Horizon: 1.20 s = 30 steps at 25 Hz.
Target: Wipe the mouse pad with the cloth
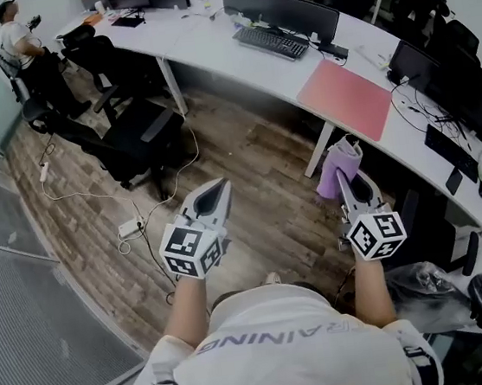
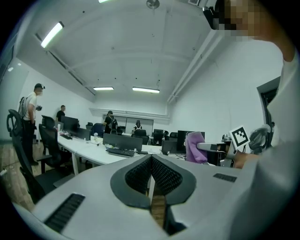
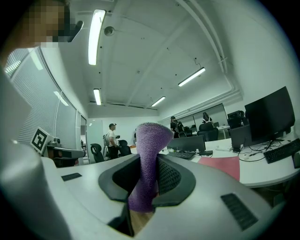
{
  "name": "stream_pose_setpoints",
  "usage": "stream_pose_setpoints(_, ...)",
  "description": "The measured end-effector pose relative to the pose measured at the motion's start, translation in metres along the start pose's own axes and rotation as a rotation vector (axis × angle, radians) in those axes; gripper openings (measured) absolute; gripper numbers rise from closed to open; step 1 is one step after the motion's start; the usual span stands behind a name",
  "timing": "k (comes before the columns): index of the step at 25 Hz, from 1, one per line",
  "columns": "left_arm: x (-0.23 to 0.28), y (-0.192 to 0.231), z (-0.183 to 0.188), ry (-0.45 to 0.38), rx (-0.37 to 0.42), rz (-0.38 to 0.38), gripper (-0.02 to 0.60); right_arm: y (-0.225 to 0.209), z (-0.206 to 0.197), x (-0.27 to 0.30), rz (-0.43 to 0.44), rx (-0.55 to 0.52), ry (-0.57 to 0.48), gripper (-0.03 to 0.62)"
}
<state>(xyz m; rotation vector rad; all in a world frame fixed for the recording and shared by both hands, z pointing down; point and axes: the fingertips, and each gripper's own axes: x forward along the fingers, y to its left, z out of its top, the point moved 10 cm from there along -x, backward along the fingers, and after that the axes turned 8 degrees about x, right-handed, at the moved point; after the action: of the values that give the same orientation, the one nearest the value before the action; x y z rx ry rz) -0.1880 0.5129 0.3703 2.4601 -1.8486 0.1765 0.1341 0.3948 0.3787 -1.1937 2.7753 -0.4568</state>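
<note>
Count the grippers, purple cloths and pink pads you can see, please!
Grippers: 2, the left gripper and the right gripper
Purple cloths: 1, the cloth, held by the right gripper
Pink pads: 1, the pad
Total: 4

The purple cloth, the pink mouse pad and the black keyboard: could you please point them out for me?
purple cloth (image 1: 328,178), head view, on its hanging left fold.
pink mouse pad (image 1: 347,97), head view, on the centre of its top face.
black keyboard (image 1: 273,42), head view, on the middle of its keys.
</note>
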Motion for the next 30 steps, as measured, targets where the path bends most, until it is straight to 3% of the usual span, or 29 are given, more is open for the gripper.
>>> stream_pose_setpoints(13, 0.117, 0.009, -0.004, 0.013, -0.009, -0.119, 0.031, -0.079, 0.003, 0.028, -0.114, 0.02, 0.006, 0.097)
stream_pose_setpoints(25, 0.242, 0.103, 0.021, -0.02, 0.001, -0.27, 0.031, -0.098, 0.04, 0.134, -0.251, -0.011, -0.036, 0.097)
stream_pose_setpoints(30, 0.287, 0.146, 0.025, -0.041, 0.004, -0.298, 0.031, -0.104, 0.047, 0.175, -0.324, -0.02, -0.031, 0.097)
